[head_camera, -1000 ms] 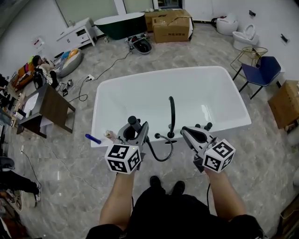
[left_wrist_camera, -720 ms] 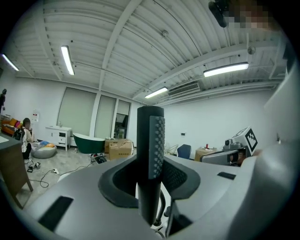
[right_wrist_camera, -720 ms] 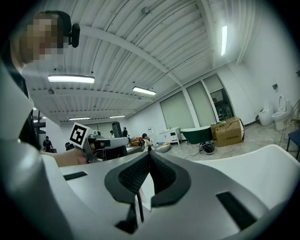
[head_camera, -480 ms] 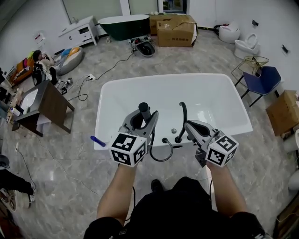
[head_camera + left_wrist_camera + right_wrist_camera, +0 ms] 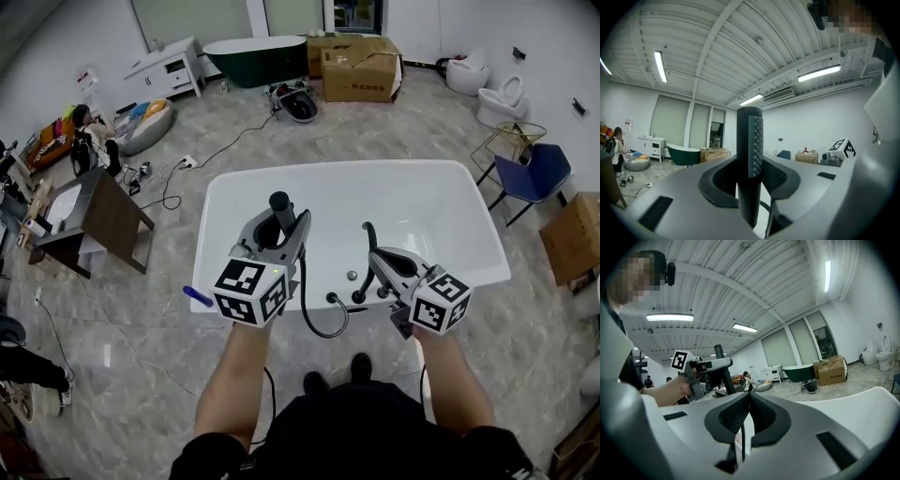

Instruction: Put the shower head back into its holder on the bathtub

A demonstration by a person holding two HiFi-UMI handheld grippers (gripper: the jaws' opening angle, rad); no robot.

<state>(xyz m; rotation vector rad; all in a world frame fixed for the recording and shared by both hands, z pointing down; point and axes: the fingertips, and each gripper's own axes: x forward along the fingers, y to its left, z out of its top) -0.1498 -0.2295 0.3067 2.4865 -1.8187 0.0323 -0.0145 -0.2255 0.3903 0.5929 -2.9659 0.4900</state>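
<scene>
A black stick-shaped shower head (image 5: 280, 210) stands upright between the jaws of my left gripper (image 5: 282, 228), over the near rim of the white bathtub (image 5: 441, 192). In the left gripper view the shower head (image 5: 750, 164) fills the gap and the pads press on it. Its black hose (image 5: 322, 323) loops down to a fitting (image 5: 330, 299) on the near rim. A curved black spout (image 5: 367, 246) rises from the rim just right of that. My right gripper (image 5: 374, 256) hovers beside the spout, shut with nothing in it; its pads (image 5: 757, 411) meet.
A dark green tub (image 5: 253, 52) and cardboard boxes (image 5: 361, 70) stand at the back. A blue chair (image 5: 532, 173) is to the right, a wooden table (image 5: 105, 214) to the left. A blue object (image 5: 197, 296) lies by the tub's near left corner. Cables cross the floor.
Both grippers have moved forward over the tub's near rim. The left one has risen with the shower head still in it, drawing the hose up.
</scene>
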